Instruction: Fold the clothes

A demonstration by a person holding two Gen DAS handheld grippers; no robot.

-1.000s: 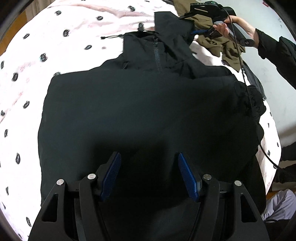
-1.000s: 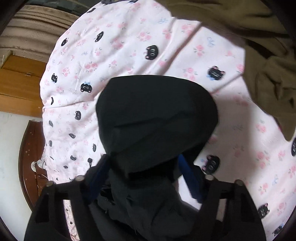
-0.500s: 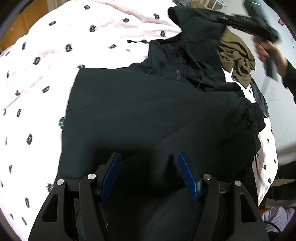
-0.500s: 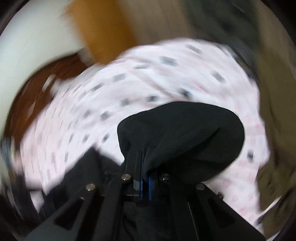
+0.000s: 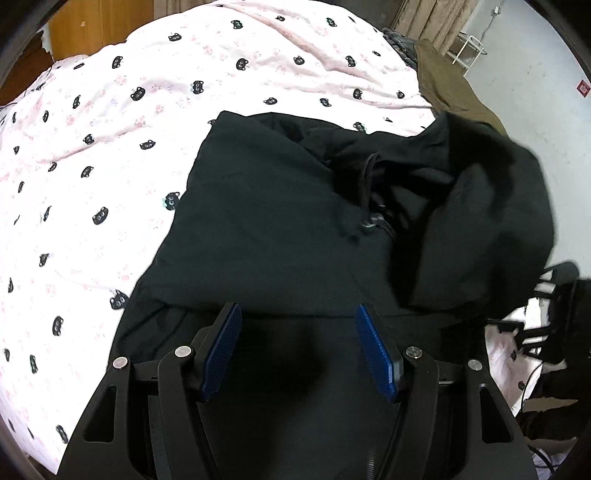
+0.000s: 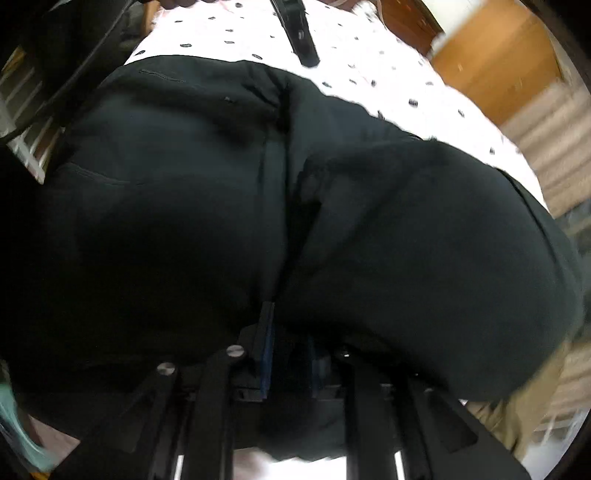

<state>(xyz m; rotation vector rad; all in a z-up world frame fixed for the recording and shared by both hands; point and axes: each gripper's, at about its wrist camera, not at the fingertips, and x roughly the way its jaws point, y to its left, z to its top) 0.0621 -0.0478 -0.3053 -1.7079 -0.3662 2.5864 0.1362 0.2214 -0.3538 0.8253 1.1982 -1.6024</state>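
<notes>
A black hooded jacket (image 5: 277, 221) lies on the bed, its lower part folded up over the body. Its hood (image 5: 480, 229) is flipped over onto the chest at the right. My left gripper (image 5: 299, 332) hovers open above the jacket's near part, with nothing between its blue pads (image 5: 221, 350). In the right wrist view the hood (image 6: 424, 258) and jacket front (image 6: 166, 221) drape right over my right gripper (image 6: 290, 332). Its jaws are opening, the pads a small gap apart with dark cloth lying around them. Part of the right gripper's black body (image 5: 561, 295) shows at the left wrist view's right edge.
The bed carries a pink sheet with black cat faces (image 5: 147, 110). An olive garment (image 5: 450, 85) lies at the far right corner, by a white rack (image 5: 465, 48) and a curtain. A wooden cabinet (image 5: 103, 26) stands beyond the bed. Cables hang at the bed's right side.
My right gripper shut on the hood, swept it from the far end back over the jacket with a big roll, and its pads have parted again. My left gripper has lifted and drifted.
</notes>
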